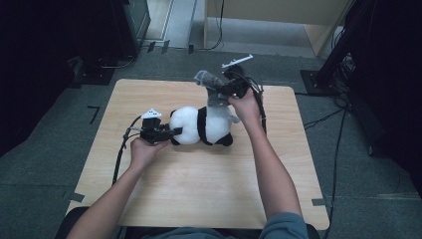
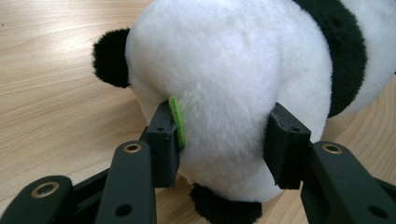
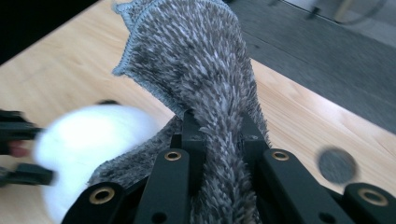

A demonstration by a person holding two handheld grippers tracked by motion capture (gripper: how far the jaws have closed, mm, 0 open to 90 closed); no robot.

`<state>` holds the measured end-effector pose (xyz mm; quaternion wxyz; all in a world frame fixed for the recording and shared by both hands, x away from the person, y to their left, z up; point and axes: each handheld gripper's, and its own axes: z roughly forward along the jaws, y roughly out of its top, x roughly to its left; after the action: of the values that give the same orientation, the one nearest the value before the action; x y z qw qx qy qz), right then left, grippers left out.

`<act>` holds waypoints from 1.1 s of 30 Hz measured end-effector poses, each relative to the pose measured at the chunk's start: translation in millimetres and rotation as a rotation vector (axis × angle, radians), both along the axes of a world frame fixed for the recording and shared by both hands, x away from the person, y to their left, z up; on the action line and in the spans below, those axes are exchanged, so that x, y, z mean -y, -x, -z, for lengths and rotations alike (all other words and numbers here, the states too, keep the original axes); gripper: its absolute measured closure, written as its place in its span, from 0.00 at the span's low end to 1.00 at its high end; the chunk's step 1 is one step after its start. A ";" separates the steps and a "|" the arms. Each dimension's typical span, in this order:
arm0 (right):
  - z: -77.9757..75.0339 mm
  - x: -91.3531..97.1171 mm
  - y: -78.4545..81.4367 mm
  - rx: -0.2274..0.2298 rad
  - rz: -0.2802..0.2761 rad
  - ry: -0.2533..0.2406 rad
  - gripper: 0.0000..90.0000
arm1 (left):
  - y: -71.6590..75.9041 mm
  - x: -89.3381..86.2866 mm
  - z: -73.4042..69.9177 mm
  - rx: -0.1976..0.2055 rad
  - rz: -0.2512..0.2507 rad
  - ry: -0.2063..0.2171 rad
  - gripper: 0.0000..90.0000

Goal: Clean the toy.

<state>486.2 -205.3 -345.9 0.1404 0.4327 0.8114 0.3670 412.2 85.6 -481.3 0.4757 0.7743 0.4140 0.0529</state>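
A black-and-white plush panda (image 1: 201, 125) lies on the wooden table (image 1: 199, 184). My left gripper (image 1: 174, 133) is shut on its white rear end (image 2: 219, 93); one pad with a green strip (image 2: 176, 122) presses into the fur. My right gripper (image 1: 219, 89) is raised above the panda's head end, shut on a shaggy grey cloth (image 1: 209, 84). In the right gripper view the cloth (image 3: 205, 60) is bunched between the jaws (image 3: 218, 140) and hangs down toward the blurred white panda (image 3: 88, 140).
A dark round spot (image 3: 337, 165) lies on the table beside the right jaws. Dark equipment stands (image 1: 348, 45) and cables sit on the grey carpet beyond the table's far and right edges. A light wooden cabinet (image 1: 278, 15) stands at the back.
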 end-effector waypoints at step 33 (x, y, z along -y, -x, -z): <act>61.8 -73.7 -13.9 -0.109 -0.123 0.155 0.88 | 0.8 2.3 -1.3 -0.007 -0.014 -0.013 0.60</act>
<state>500.2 -131.6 -407.7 0.1061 0.3890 0.8689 0.2870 411.5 83.3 -480.0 0.4688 0.7746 0.4208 0.0565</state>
